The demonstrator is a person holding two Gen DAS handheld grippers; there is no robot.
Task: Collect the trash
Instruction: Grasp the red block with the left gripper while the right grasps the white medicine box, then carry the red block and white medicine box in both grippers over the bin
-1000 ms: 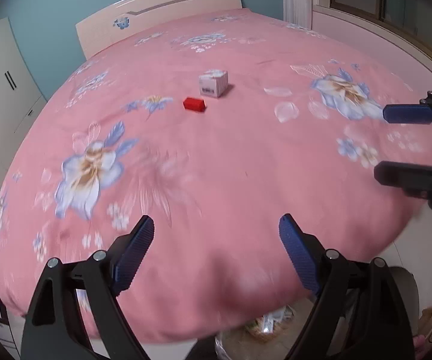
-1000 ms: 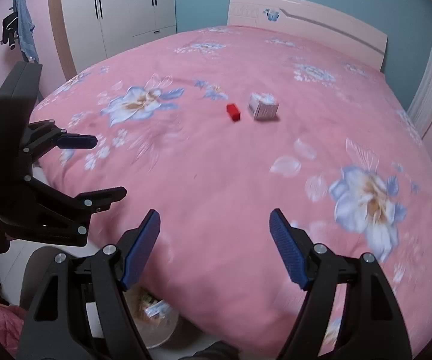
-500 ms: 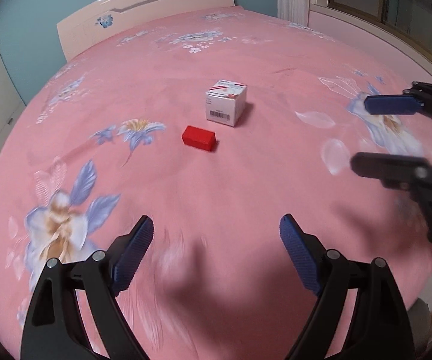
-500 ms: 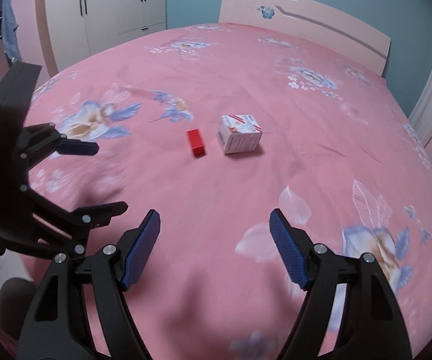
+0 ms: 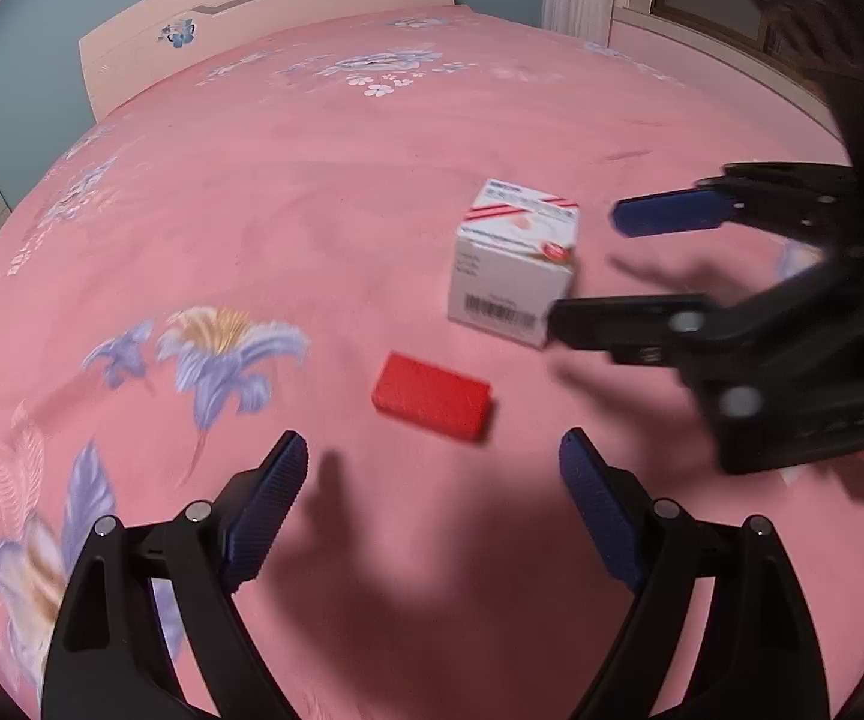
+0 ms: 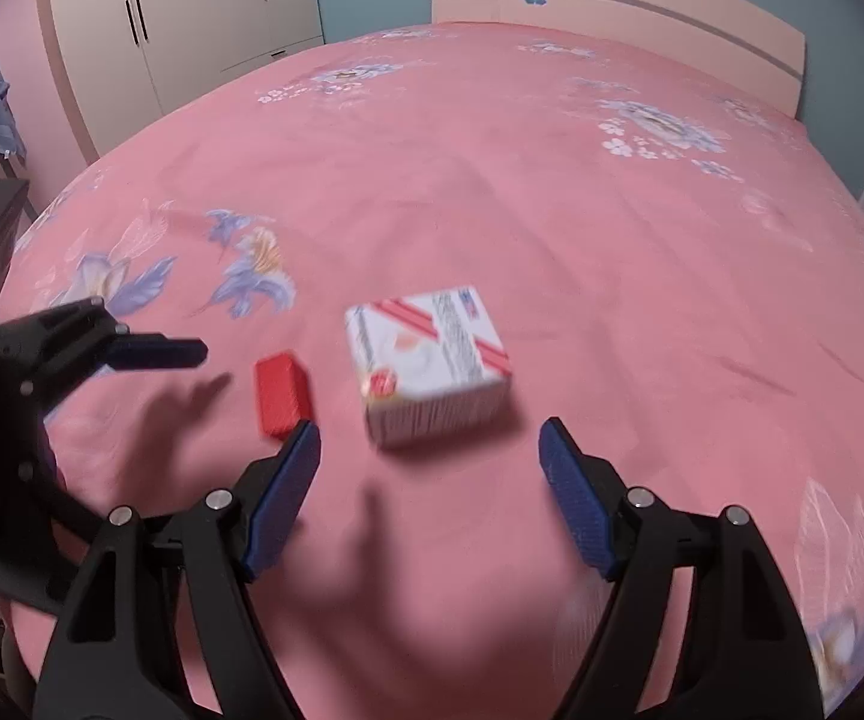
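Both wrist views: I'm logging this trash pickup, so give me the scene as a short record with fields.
surface: pink floral bedspread
trash 1: white carton, resting on the bedspread
trash 2: red block, lying flat beside the carton, not touching it
left tongs: open, empty, lined up on the red block
right tongs: open, empty, lined up on the carton
contact: neither tongs touch an item yet
image quality: some motion blur

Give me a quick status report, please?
Left gripper and right gripper open, empty. Red block, white box on bed, ungrasped. Nothing in the way.
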